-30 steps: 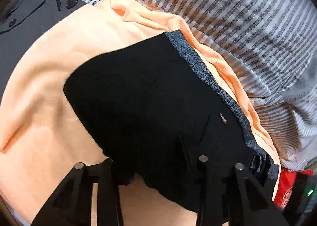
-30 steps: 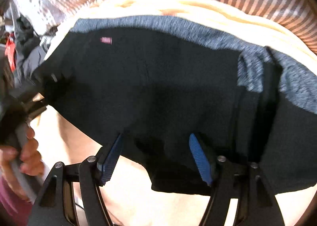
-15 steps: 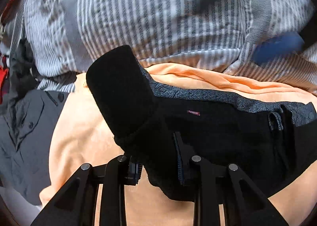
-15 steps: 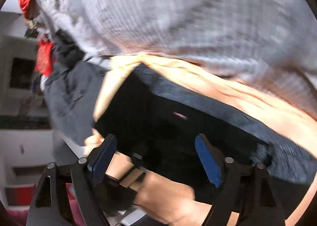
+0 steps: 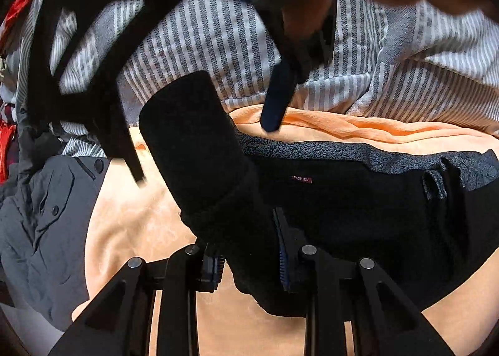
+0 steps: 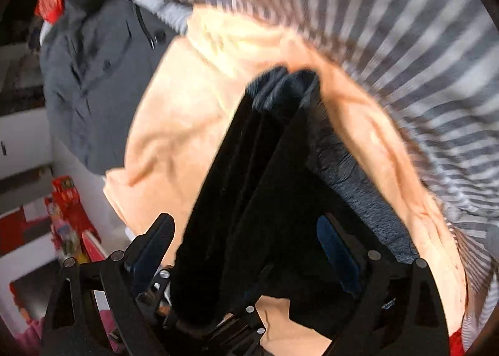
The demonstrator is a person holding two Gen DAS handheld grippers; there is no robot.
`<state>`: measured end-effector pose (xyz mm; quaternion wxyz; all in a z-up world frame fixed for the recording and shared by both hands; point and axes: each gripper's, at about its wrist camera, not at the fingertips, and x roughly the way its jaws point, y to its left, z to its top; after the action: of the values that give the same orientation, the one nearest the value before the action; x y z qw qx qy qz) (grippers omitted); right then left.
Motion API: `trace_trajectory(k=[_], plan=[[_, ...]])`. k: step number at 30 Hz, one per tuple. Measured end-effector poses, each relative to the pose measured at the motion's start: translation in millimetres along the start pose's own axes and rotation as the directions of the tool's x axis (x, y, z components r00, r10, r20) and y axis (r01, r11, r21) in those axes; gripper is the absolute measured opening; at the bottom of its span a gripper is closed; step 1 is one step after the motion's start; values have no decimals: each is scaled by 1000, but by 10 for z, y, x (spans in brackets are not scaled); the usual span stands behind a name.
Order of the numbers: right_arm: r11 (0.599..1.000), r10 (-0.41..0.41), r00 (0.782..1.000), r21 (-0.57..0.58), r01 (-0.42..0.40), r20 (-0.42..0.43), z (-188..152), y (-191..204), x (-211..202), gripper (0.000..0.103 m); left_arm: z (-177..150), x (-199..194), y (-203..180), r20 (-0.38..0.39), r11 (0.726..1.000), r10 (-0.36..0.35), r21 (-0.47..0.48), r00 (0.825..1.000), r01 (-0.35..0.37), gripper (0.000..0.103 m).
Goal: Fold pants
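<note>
The black pants (image 5: 343, 209), with a grey patterned waistband and a small red label, lie across an orange blanket (image 5: 131, 225). My left gripper (image 5: 248, 262) is shut on a bunched fold of the pants, and that fold stands up as a thick black roll. My right gripper (image 5: 204, 153) hovers over this raised roll, blurred, with a hand behind it. In the right wrist view the right gripper (image 6: 243, 246) has its jaws opening wide; the lifted pants (image 6: 265, 168) rise between its blue pads (image 6: 336, 256), which do not press on the cloth.
Grey-and-white striped bedding (image 5: 218, 44) lies beyond the blanket. A grey buttoned jacket (image 5: 40, 218) sits to the left. Red packaging (image 6: 68, 215) and white furniture show past the bed's edge.
The left gripper closed on a pants fold, lifted it and rolled. The right gripper let go, opened wider and swung across to above the raised fold.
</note>
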<state>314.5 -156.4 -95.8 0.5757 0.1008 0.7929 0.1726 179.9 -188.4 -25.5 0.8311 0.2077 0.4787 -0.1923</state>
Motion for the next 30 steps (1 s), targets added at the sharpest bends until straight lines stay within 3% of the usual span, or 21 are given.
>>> trace_trajectory(k=[1, 2, 3, 5, 10, 13, 21, 25, 27, 30], plan=[[1000, -10, 1000, -8, 10, -8, -18, 2, 45, 82, 3, -5, -8, -4, 1000, 0, 5, 1000, 0, 29], [1000, -5, 1000, -13, 5, -3, -41, -4, 48, 50, 8, -1, -12, -10, 1000, -8, 6, 1000, 8, 29], [1000, 22, 1000, -6, -22, 12, -84, -27, 33, 26, 10, -17, -20, -10, 1000, -15, 8, 1000, 15, 29], [999, 45, 995, 18, -47, 86, -215, -118, -78, 19, 26, -92, -82, 10, 999, -31, 32, 999, 30, 29], [985, 141, 959, 62, -160, 245, -704, -409, -427, 17, 138, -410, -335, 72, 993, -74, 102, 995, 67, 29], [965, 202, 918, 90, -246, 342, -1049, -619, -638, 17, 227, -624, -558, 98, 986, -108, 141, 989, 94, 29], [906, 265, 767, 122, -406, 584, -2256, -1316, -1125, 18, 389, -1148, -1349, 128, 942, -226, 280, 966, 184, 29], [848, 277, 674, 155, -507, 685, -2958, -1808, -1167, 17, 354, -1330, -1947, 127, 901, -271, 383, 954, 205, 29], [821, 274, 636, 169, -545, 721, -3251, -2016, -1140, 18, 311, -1366, -2191, 119, 880, -285, 425, 951, 211, 29], [785, 261, 597, 193, -589, 759, -3670, -2336, -1054, 18, 213, -1375, -2626, 81, 840, -306, 492, 949, 229, 29]])
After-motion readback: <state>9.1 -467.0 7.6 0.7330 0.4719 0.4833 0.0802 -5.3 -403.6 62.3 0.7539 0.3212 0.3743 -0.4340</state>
